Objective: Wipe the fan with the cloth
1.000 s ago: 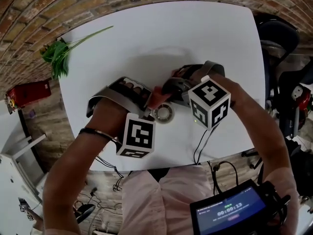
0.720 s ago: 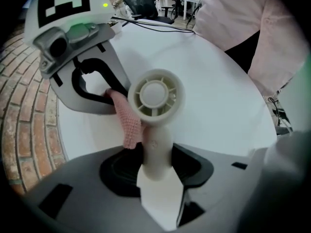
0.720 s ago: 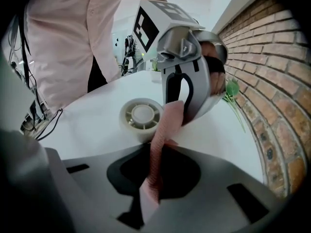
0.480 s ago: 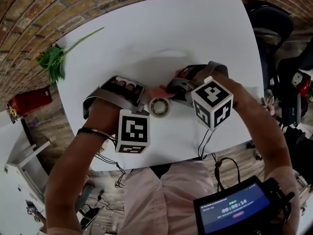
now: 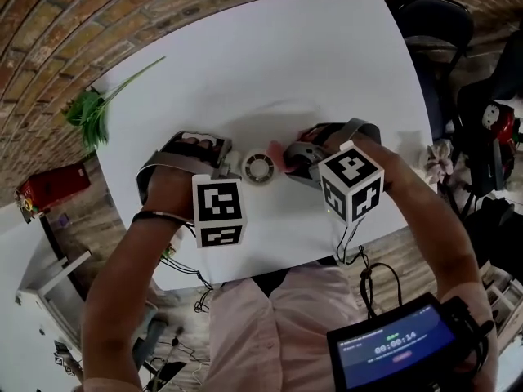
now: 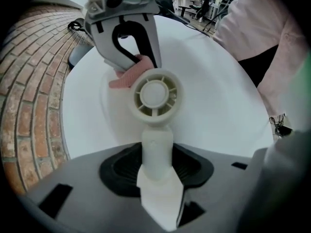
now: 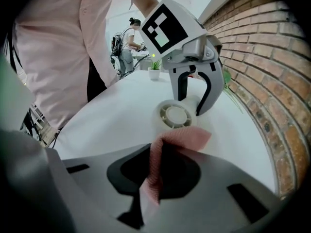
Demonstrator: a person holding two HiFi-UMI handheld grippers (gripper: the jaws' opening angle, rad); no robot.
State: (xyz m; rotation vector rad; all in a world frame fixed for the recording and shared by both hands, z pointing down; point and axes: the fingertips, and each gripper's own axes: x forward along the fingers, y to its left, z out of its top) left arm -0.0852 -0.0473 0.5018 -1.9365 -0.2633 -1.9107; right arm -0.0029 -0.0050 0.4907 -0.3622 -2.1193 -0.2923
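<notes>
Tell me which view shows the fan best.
The left gripper view: the fan faces the camera, its handle clamped in the left gripper. The right gripper view shows it partly behind the cloth; the head view shows it small, from above.

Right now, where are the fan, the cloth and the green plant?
fan (image 6: 155, 93), left gripper view, on its round hub.
cloth (image 7: 182, 138), right gripper view, on its folded top.
green plant (image 5: 84, 113), head view, on its leaves.

Even, soft daylight; strong fisheye bending and dark corners (near parts blur slightly).
</notes>
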